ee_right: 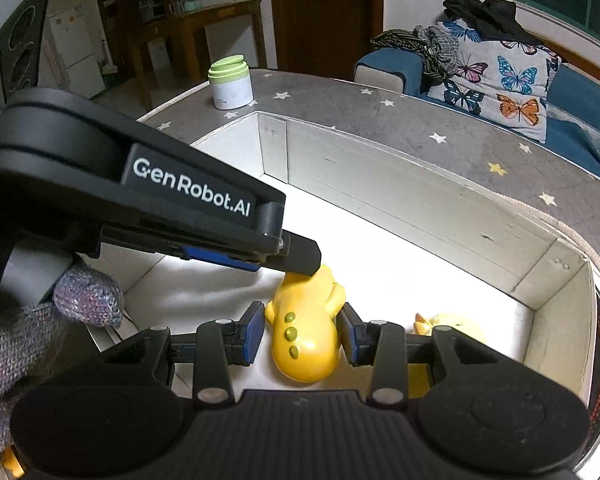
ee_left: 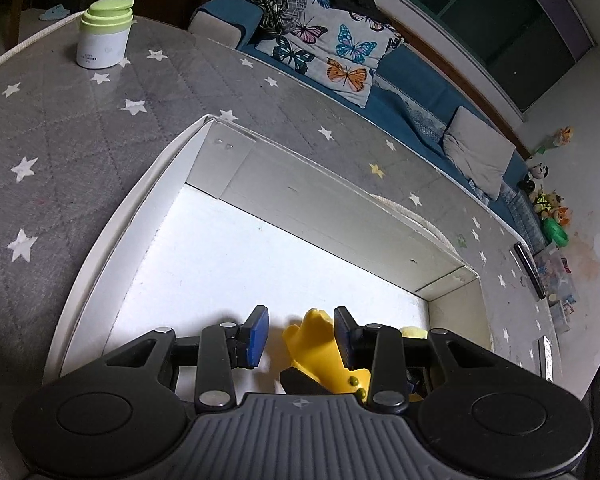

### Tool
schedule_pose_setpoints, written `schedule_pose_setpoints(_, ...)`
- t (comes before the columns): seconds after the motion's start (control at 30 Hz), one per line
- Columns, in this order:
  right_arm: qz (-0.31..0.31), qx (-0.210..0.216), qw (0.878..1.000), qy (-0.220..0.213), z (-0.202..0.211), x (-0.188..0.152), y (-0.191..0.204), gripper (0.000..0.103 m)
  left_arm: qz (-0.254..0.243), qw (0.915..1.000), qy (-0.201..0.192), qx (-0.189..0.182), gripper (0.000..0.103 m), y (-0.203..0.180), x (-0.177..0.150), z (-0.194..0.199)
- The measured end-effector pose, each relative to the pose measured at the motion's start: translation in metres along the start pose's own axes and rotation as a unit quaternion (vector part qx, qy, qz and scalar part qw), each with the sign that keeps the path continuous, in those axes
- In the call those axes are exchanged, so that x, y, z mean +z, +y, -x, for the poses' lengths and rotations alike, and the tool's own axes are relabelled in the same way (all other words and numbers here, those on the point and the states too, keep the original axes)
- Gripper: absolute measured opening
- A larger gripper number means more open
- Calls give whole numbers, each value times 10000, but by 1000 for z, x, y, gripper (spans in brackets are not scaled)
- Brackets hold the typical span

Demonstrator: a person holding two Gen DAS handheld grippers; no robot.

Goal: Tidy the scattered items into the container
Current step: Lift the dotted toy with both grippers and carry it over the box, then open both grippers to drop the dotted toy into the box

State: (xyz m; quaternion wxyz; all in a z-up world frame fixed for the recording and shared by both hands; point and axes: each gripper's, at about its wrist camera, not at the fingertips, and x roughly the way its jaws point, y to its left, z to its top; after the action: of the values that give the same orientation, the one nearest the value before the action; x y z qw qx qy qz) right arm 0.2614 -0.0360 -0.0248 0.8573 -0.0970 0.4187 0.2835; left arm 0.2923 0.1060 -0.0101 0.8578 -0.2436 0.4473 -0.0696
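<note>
We have two toys inside the white cardboard box (ee_right: 420, 184) on the grey star-patterned tabletop (ee_right: 440, 132). The glossy yellow plastic figure with three green buttons (ee_right: 304, 340) is low in the box, near its floor; whether it rests there we cannot tell. A paler yellow soft toy with an orange tip (ee_right: 452, 324) lies beside it toward the right wall. One item is left out, by our reckoning: the white jar with a pale green lid (ee_right: 231, 82) stands on the tabletop beyond the box's far corner.

Our right tongs (ee_right: 302, 338) are clamped on the figure's body, blue pads pressed to both flanks. Our left tongs (ee_left: 300, 334) stand partly open around the figure's upper end; one pad (ee_left: 342, 330) is against it, the other is clear, so they grip nothing.
</note>
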Motion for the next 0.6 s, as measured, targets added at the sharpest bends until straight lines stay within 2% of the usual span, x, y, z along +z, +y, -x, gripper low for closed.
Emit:
schedule_pose_setpoints(0.23,-23,-7,10000,-64,3,0,-1,40,-75,9999,-145,30,38,-3,-3,12)
schedule_pose_setpoints(0.33,9,-52,9999,-144,8,-2,1,44,-83,9998,-199,23,38,-4,-4,18)
schedule_pose_setpoints(0.6,96,-101,9992,-383,30,-6,4,46,-239,9990,-372,18,38,-14,-13,41)
